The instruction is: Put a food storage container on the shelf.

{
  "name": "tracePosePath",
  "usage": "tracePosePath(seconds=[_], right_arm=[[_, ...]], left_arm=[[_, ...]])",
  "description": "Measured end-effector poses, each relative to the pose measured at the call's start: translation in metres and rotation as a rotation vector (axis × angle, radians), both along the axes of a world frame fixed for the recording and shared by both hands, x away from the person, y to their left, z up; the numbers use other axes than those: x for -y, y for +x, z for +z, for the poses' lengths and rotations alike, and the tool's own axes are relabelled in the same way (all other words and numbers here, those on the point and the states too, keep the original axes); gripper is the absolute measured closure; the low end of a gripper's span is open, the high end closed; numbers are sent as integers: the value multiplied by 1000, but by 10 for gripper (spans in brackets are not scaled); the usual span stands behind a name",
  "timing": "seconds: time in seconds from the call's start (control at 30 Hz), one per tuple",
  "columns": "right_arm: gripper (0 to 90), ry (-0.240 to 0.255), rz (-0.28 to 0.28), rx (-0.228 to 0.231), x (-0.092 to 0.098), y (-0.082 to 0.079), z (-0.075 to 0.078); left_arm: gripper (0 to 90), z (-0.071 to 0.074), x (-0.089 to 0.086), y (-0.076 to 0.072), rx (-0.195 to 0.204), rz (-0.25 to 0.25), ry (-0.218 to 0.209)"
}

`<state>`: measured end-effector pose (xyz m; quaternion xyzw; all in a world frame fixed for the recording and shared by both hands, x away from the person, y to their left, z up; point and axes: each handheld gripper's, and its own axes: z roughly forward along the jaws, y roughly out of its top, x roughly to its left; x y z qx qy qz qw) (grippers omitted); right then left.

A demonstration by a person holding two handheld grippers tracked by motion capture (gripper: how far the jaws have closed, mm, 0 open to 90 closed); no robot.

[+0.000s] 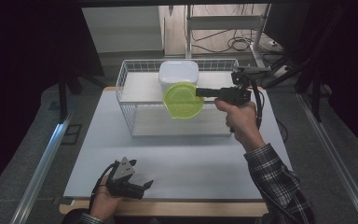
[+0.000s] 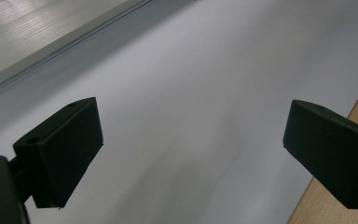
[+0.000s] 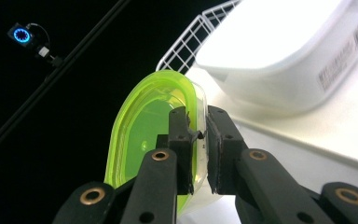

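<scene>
— Green container (image 1: 183,100): position?
— Centre of the high view, lifted over the wire basket (image 1: 126,109), clamped at its rim by the right gripper (image 1: 199,92), jaws nearly closed.
— Nearer items?
— Left gripper (image 1: 145,185), lower left, jaws wide, gripping nothing, over the white table (image 1: 186,163).
— Farther back?
— White tub (image 1: 178,72), inside the basket, just behind the container.

One green bowl (image 1: 182,101), one white container (image 1: 179,72), one wire basket (image 1: 127,93), two grippers.
</scene>
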<state>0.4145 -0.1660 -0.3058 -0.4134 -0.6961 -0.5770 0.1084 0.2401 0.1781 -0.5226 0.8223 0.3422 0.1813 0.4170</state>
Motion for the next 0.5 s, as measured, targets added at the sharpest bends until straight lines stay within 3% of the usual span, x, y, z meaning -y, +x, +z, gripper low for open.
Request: tracePosePath(seconds=[0.5], right_arm=[[812, 8, -92, 39, -15, 23, 39]], left_arm=[[46, 0, 0, 0, -6, -4, -1]])
